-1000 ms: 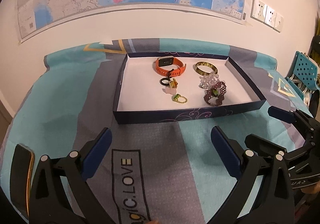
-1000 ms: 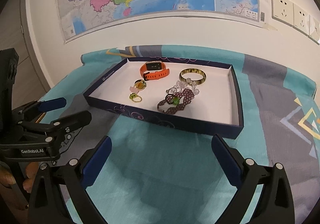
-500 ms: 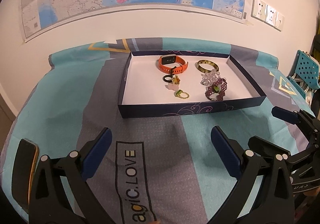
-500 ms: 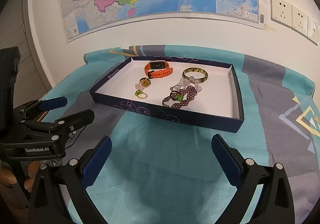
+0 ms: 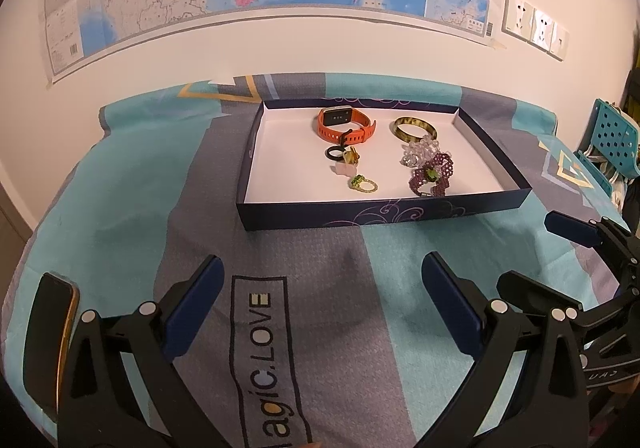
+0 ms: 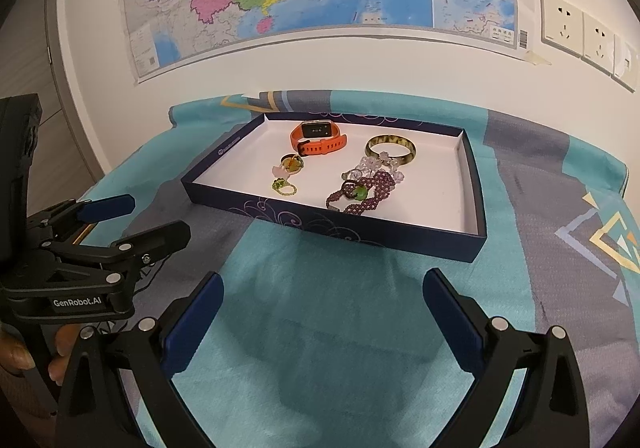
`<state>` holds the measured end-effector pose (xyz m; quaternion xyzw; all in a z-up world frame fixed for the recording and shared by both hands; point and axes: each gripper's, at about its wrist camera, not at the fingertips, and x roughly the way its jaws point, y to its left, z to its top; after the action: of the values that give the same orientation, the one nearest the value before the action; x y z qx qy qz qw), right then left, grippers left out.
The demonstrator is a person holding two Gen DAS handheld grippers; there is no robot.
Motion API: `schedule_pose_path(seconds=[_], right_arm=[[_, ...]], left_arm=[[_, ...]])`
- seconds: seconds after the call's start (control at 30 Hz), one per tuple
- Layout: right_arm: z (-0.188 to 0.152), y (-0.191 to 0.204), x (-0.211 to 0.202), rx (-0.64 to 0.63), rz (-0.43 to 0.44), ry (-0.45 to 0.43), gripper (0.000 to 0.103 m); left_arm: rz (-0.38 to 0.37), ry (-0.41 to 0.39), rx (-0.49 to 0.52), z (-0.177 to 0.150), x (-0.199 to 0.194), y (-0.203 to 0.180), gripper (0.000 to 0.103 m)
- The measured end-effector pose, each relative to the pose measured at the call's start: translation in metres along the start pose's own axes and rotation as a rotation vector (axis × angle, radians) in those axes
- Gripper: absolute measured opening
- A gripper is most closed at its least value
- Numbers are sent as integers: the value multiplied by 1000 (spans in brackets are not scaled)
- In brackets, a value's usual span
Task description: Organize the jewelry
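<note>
Both claws hover over the cloth (image 5: 120, 184) near the tray (image 5: 384, 213), well short of it. The left gripper (image 5: 320, 290) has its fingers wide apart, nothing between them; the right gripper (image 6: 322, 302) likewise. All the jewelry lies inside the tray: the watch (image 5: 345, 123) far and centre, the bangle (image 5: 414, 129) to its right, the beaded bracelet (image 5: 431, 178) nearer right, and the rings (image 5: 350, 168) in the middle. A phone (image 5: 50, 344) lies at the cloth's near left edge.
</note>
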<state>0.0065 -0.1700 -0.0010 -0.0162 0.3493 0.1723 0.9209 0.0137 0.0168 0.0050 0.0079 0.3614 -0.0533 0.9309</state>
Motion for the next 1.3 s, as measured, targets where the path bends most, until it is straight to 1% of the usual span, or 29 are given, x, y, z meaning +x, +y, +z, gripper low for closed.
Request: schedule_pose_path(seconds=[0.4,1.3], right_arm=[[0,1,1,-1,4,11,97],[-2,-2,2,12,3,15,97]], left_arm=[[-8,19,-7,-2,4,-1,97],[-9,26,-8,-6,7,-1,97]])
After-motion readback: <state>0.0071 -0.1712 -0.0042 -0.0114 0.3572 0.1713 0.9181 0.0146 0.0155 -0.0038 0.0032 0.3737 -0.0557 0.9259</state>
